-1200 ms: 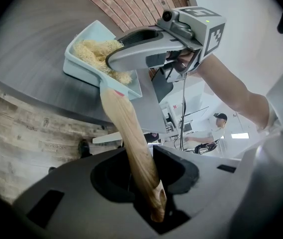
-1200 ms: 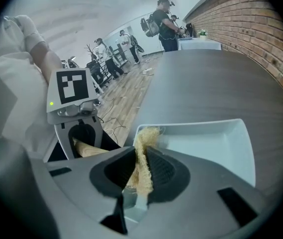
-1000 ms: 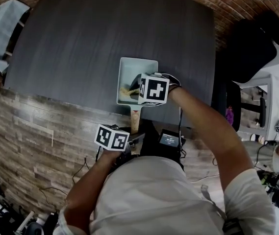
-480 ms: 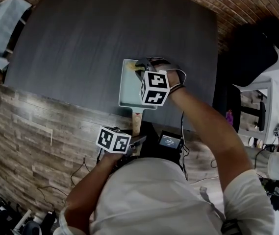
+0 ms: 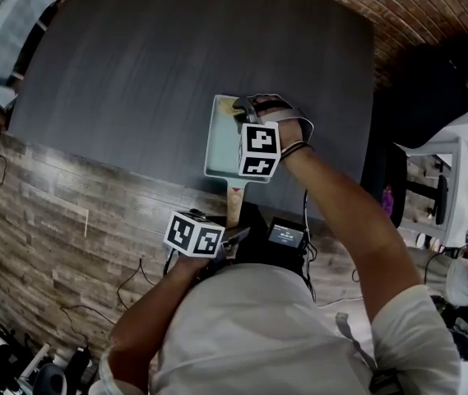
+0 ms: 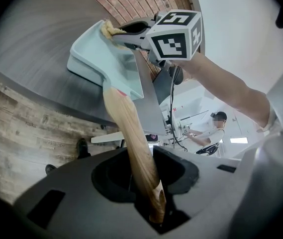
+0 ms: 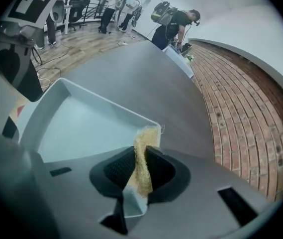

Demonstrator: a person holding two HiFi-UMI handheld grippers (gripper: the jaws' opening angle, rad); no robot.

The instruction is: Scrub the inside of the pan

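Wooden handle (image 6: 127,128) clamped in left gripper (image 6: 153,205), long axis straight ahead of it. Yellow scrub pad (image 7: 144,151) pinched in right gripper (image 7: 140,179) at corner, pale pan (image 7: 76,128) floor ahead-left.

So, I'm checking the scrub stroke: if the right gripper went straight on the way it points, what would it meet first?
Probably the far corner wall of the pan: the scouring pad clamped in the right gripper sits at that rim. Depth is hard to judge.

Dark grey table (image 5: 176,64), wood-plank floor (image 5: 44,220), brick wall (image 5: 419,6) behind
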